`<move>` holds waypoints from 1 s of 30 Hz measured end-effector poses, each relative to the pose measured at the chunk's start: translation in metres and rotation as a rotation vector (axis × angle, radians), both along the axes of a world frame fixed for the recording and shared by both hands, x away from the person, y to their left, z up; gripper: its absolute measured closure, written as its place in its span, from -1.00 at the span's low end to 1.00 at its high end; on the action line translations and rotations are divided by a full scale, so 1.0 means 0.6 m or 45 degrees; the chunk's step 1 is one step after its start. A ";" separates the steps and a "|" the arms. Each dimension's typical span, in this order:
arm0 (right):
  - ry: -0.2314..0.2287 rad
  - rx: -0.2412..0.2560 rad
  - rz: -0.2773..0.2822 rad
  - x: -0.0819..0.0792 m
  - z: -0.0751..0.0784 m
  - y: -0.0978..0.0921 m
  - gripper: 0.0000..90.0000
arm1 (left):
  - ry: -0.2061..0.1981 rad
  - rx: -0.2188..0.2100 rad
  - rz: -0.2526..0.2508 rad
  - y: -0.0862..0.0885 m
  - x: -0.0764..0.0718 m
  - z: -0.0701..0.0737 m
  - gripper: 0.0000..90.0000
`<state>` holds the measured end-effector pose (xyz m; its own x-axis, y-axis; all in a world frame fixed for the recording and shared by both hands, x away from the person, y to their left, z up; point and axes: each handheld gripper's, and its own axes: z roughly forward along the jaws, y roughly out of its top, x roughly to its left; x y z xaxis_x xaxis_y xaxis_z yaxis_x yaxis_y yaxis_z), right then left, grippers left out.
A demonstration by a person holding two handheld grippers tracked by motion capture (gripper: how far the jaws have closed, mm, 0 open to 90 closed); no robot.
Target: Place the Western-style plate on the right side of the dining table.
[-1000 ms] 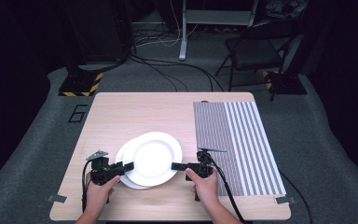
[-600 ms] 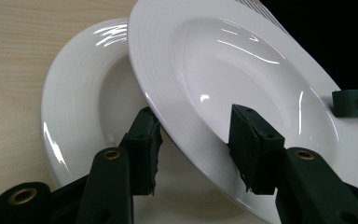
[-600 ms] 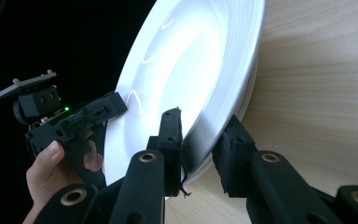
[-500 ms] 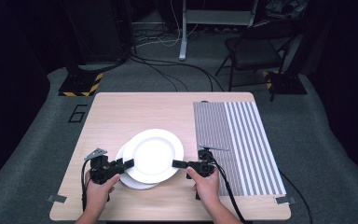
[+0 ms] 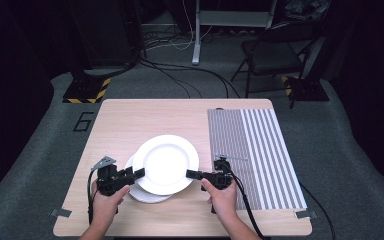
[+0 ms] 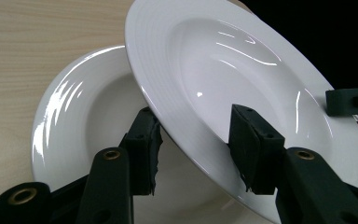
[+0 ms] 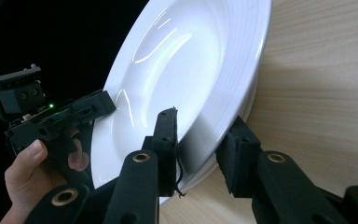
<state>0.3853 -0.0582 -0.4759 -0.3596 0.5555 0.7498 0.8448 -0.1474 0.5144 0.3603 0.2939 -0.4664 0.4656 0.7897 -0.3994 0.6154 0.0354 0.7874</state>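
While clamped on opposite rims, left tongs [image 5: 139, 173], right tongs [image 5: 190, 174], top plate [image 5: 166, 164] above lower plate [image 5: 147, 196].

Glossy white glazed ceramic plates [image 5: 166, 164]; matt pale wood-grain table [image 5: 145, 117]; matt black foam-like gripper pads [image 6: 145, 156].

White plates [image 5: 165, 164], pale wood-grain table [image 5: 145, 117], grey-and-white striped mat [image 5: 255, 150], black fingers [image 6: 142, 154].
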 end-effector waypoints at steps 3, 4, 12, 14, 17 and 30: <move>-0.014 -0.005 -0.008 0.000 0.004 -0.004 0.54 | -0.016 0.000 -0.009 -0.004 0.003 0.003 0.20; -0.017 -0.002 -0.010 -0.001 0.006 -0.005 0.54 | -0.017 0.000 -0.009 -0.006 0.004 0.005 0.20; -0.051 -0.029 -0.027 0.000 0.015 -0.019 0.50 | -0.033 0.004 -0.026 -0.023 0.013 0.013 0.20; -0.068 -0.033 -0.032 0.000 0.017 -0.024 0.50 | -0.039 0.006 -0.027 -0.029 0.016 0.015 0.20; -0.084 -0.049 -0.052 -0.001 0.020 -0.029 0.50 | -0.045 0.004 -0.025 -0.038 0.019 0.016 0.20; -0.117 -0.086 -0.109 -0.006 0.026 -0.058 0.45 | -0.070 -0.005 -0.051 -0.071 0.031 0.018 0.20</move>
<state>0.3820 -0.0928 -0.4603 -0.3745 0.6352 0.6755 0.7795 -0.1790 0.6003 0.3789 0.2515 -0.4557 0.5180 0.7686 -0.3755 0.5723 0.0149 0.8199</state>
